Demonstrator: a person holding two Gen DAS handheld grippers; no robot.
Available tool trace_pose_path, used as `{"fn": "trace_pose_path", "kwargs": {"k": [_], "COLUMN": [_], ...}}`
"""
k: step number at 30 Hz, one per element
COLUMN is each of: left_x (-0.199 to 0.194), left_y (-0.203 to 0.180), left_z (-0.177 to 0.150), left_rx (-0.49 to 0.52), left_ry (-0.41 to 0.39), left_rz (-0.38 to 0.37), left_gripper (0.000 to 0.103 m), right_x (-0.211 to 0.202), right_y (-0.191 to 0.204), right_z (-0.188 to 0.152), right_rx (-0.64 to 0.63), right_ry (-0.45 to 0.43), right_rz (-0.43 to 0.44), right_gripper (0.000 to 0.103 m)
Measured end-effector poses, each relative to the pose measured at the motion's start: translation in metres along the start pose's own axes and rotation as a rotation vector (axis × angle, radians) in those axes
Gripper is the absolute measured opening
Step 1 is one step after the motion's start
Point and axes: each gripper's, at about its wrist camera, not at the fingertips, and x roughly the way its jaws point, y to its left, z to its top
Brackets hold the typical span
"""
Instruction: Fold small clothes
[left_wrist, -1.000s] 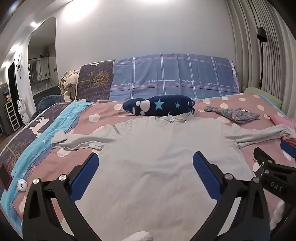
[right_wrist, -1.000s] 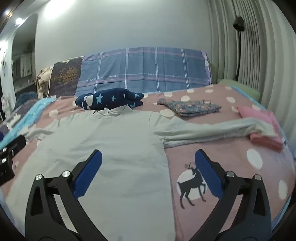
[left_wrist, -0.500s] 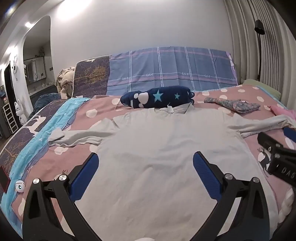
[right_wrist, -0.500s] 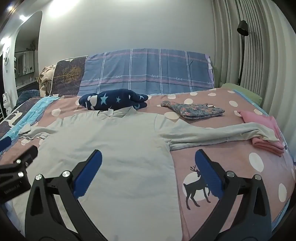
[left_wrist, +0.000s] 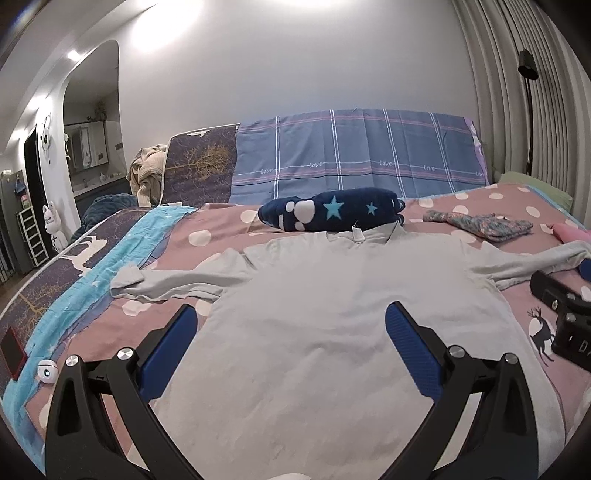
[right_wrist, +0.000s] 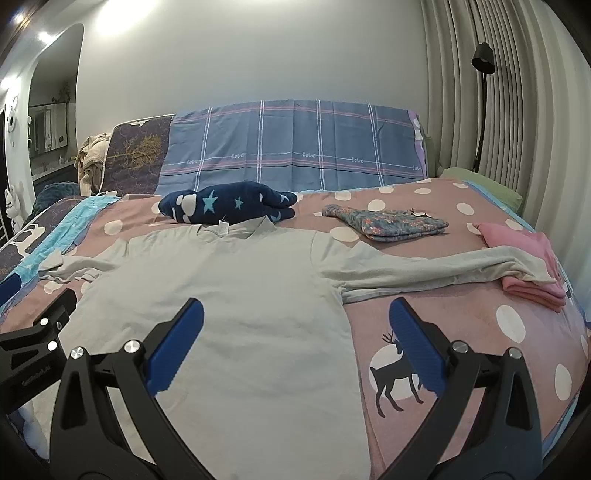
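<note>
Bare bedspread (right_wrist: 461, 325) below sleeve, pink stack (right_wrist: 524, 266) beside

Pink polka-dot bed (right_wrist: 461, 325), grey long-sleeved shirt (right_wrist: 236, 295) spread flat, navy star blanket roll (right_wrist: 225, 206), folded floral garment (right_wrist: 391, 223), folded pink garment (right_wrist: 524, 266)

Count, bed surface and surrounds:

- Grey long-sleeved shirt (right_wrist: 236, 295): one, spread flat.
- Folded floral garment (right_wrist: 391, 223): one.
- Folded pink garment (right_wrist: 524, 266): one.
- Navy star-patterned plush item (right_wrist: 225, 206): one, at the shirt's collar.
- Plaid blue cover (right_wrist: 295, 144) against the wall: one.
- Dark tree-print cushion (right_wrist: 136, 155): one.
- Green pillow (right_wrist: 480, 184): one.
- Heap of beige cloth (right_wrist: 90, 158): one.
- Black floor lamp (right_wrist: 482, 62): one.
- Red phone-like slab (left_wrist: 13, 352): one, at the bed's edge.
- Small white ball-like object (left_wrist: 47, 369): one, beside it.
- Deer print (right_wrist: 399, 373) on the bedspread: one whole in the right view.
- Grippers: two, left gripper (left_wrist: 291, 354) and right gripper (right_wrist: 295, 345), each with two blue-padded fingers.
</note>
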Motion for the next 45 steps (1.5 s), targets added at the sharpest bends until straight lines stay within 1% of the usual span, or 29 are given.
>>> {"fn": "trace_pose_path", "kwargs": {"k": [4, 7, 10, 17, 24, 34, 45], "left_x": [0.003, 0.009, 0.013, 0.024, 0.036, 0.051, 0.068], "left_y": [0.001, 0.004, 0.005, 0.005, 0.005, 0.010, 0.023], "left_z": [0.000, -0.001, -0.002, -0.007, -0.013, -0.020, -0.021], "left_rx": [0.014, 0.017, 0.018, 0.033, 0.038, 0.035, 0.017], "left_ry": [0.016, 0.053, 0.073, 0.083, 0.087, 0.120, 0.148], "left_rz": [-0.010, -0.039, -0.044, -0.052, -0.047, -0.054, -0.049], "left_gripper": [0.102, 0.101, 0.100, 0.100, 0.100, 0.100, 0.100], "right_x": [0.004, 0.008, 0.011, 0.019, 0.033, 0.050, 0.065], "right_y": [0.006, 0.011, 0.017, 0.029, 0.035, 0.043, 0.051], "right_z": [-0.002, -0.004, -0.006, -0.008, -0.012, -0.016, -0.020], "right_rx": [-0.013, -0.016, -0.021, -0.037, -0.046, -0.057, -0.079], "right_ry": [0.030, 0.046, 0.053, 0.065, 0.091, 0.132, 0.166], "right_rz": [0.022, 0.038, 0.052, 0.075, 0.078, 0.078, 0.074], "right_gripper": [0.101, 0.101, 0.101, 0.101, 0.101, 0.101, 0.101]}}
